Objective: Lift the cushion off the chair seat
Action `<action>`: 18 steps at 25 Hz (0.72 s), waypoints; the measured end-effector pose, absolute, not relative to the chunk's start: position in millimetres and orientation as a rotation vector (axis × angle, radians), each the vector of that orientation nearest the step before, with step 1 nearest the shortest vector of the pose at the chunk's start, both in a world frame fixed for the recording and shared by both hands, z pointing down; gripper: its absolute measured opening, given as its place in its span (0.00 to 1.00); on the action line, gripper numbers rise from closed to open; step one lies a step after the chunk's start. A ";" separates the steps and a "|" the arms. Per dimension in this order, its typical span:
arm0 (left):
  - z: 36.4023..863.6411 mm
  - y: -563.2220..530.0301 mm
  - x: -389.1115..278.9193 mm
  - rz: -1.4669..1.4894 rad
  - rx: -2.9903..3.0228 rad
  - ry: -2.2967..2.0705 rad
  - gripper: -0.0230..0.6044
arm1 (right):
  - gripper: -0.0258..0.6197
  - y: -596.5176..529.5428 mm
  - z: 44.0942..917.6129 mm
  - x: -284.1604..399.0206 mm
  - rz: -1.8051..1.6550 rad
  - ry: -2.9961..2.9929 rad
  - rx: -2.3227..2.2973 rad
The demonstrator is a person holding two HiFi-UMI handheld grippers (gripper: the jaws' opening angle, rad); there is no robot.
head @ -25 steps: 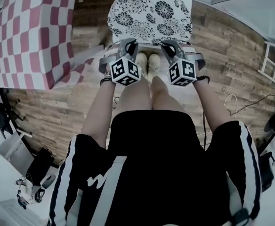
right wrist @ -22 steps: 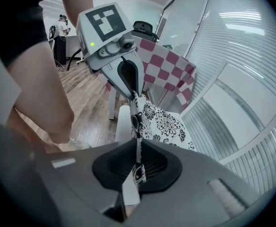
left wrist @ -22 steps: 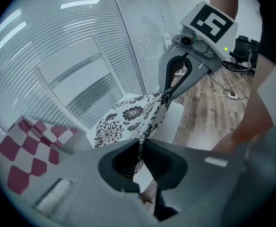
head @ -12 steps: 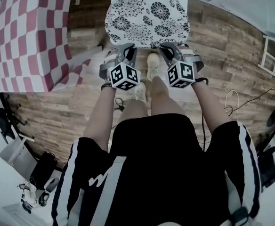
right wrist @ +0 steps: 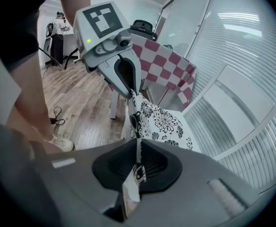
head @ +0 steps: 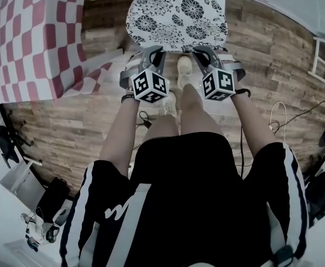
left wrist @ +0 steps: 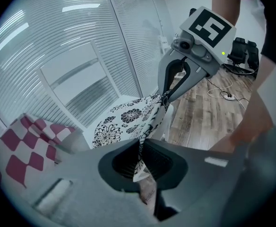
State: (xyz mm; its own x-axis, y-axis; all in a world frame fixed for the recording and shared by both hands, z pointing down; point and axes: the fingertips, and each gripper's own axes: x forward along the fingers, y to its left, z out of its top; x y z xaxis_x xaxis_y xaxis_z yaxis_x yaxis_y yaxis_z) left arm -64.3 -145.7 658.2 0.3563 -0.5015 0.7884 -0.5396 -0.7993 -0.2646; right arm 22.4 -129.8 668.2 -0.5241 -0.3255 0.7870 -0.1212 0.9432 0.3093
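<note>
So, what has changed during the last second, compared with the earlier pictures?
One shoe stepped back, away from the cushion; before, both shoes stood side by side. Nothing was taken hold of or let go. The left claw and the right claw stay shut on the cushion's near edge.

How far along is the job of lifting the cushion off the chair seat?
Done: the left gripper and the right gripper are each shut on the near edge of the cushion. In hand: that edge is pinched up. Left: the rest seems to lie on the chair, so the lift remains.
</note>
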 end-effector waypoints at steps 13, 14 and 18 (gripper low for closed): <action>650.7 -119.6 -64.2 1.474 2.587 -0.994 0.07 | 0.05 -100.9 662.5 21.8 -0.274 -2.114 0.355; 649.8 -117.4 -64.5 1.474 2.590 -0.993 0.07 | 0.05 -98.4 661.9 21.5 -0.276 -2.114 0.357; 648.2 -108.7 -66.0 1.477 2.604 -0.987 0.07 | 0.05 -90.1 659.9 20.0 -0.279 -2.109 0.373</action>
State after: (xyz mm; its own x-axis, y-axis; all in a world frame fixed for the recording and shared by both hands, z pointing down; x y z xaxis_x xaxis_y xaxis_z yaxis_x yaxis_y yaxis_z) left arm -66.0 -108.7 648.2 0.3646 -0.5223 0.7709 -0.5122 -0.8038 -0.3024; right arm 20.0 -90.1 659.9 -0.5089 -0.3695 0.7775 -0.1546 0.9277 0.3398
